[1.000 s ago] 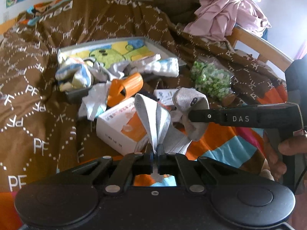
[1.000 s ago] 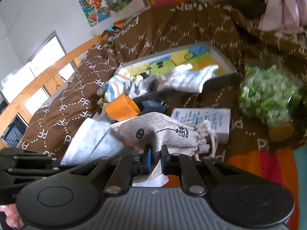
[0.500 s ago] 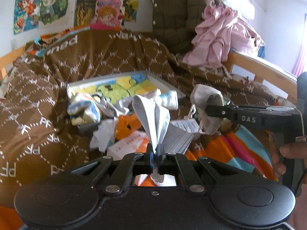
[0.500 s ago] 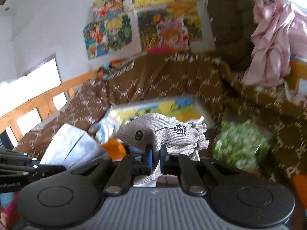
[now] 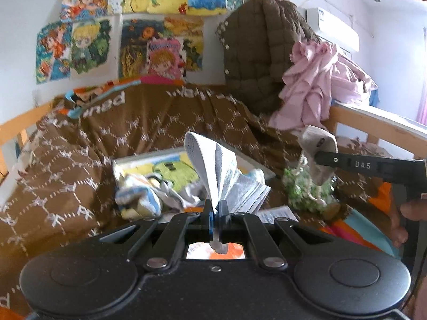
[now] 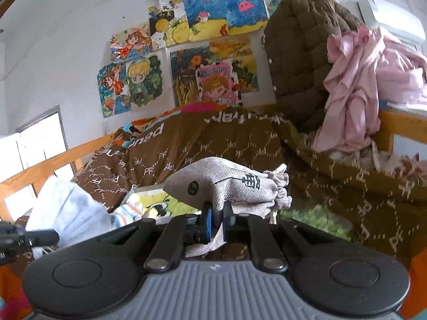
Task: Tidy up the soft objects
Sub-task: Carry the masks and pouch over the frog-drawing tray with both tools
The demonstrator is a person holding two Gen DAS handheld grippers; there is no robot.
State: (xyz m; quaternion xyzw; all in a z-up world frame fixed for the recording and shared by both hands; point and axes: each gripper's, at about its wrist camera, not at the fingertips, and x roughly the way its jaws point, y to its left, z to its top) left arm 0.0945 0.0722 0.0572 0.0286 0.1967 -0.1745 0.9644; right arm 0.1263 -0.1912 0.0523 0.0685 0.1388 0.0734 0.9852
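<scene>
left gripper (image 5: 216,208) pinches face mask (image 5: 213,170) at its folded edge; right gripper (image 6: 215,214) clamps grey drawstring pouch (image 6: 232,186). both look light, limp, cloth-soft; bunched edge holds best.

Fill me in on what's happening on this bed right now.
A person is sorting soft things with two hand-held grippers. The left gripper is shut on a white face mask, held up above the brown bedspread. The right gripper is shut on a grey drawstring pouch, also lifted clear. Behind them, a cartoon-printed tray holds rolled socks, with a bag of green sweets beside it.
</scene>
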